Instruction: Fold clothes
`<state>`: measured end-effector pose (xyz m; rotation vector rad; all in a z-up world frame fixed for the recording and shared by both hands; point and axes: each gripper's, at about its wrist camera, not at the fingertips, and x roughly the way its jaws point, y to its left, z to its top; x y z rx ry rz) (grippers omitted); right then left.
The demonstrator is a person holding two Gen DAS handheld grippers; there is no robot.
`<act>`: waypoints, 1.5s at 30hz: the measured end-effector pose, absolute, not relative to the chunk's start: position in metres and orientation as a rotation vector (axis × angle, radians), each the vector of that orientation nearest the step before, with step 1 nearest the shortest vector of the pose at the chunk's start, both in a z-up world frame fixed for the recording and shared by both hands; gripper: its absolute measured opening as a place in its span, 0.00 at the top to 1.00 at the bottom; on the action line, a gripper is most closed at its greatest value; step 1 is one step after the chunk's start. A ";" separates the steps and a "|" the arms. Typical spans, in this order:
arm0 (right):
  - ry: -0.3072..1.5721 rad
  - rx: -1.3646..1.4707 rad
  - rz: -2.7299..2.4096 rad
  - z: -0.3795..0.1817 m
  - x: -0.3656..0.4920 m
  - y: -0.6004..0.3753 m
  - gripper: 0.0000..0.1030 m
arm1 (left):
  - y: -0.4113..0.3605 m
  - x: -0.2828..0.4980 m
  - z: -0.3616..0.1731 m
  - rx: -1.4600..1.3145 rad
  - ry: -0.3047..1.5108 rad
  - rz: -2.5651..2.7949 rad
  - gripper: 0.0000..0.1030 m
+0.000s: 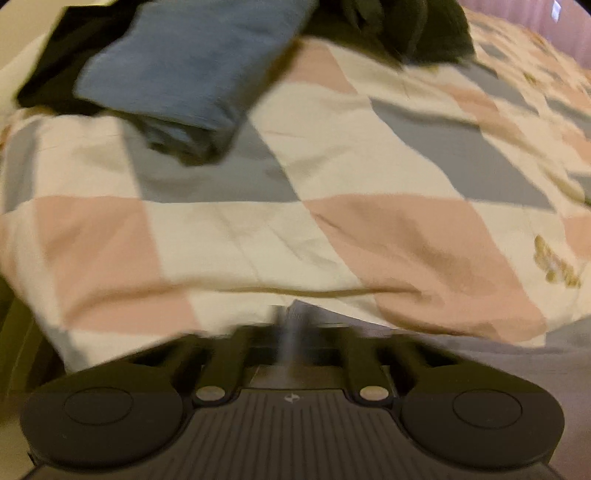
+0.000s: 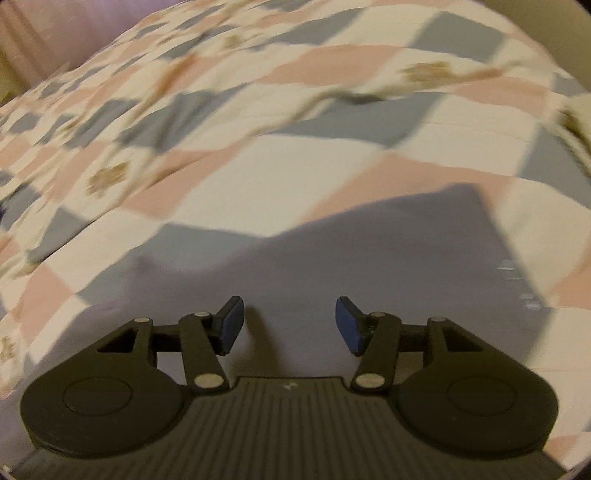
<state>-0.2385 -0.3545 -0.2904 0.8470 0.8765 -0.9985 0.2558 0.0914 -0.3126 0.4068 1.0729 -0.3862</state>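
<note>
A grey garment (image 2: 332,266) lies flat on the checkered quilt (image 2: 258,166), and my right gripper (image 2: 290,325) hovers over it, open, with nothing between its blue pads (image 2: 347,328). In the left wrist view the same grey garment (image 1: 480,354) shows at the lower right. Its edge runs up to my left gripper (image 1: 291,321), whose fingers are pressed together and blurred. They seem to pinch that edge. A folded blue garment (image 1: 177,74) rests further back on the quilt (image 1: 221,229), at the upper left.
A black garment (image 1: 51,77) lies under and left of the blue one. A dark heap of clothes (image 1: 399,26) sits at the back. The quilt is rumpled into ridges towards the far side. A pinkish curtain (image 2: 55,33) bounds the bed.
</note>
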 end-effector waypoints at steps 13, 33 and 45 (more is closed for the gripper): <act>0.946 0.790 -1.005 -0.303 -0.191 -0.346 0.44 | 0.091 0.261 -0.330 0.497 1.027 -0.431 0.89; 0.962 0.753 -1.008 -0.319 -0.312 -0.327 0.42 | 0.082 0.141 -0.305 0.421 1.137 -0.265 0.80; 0.773 0.773 -0.987 -0.193 -0.384 -0.311 0.34 | 0.008 0.009 -0.177 0.472 1.154 -0.291 0.76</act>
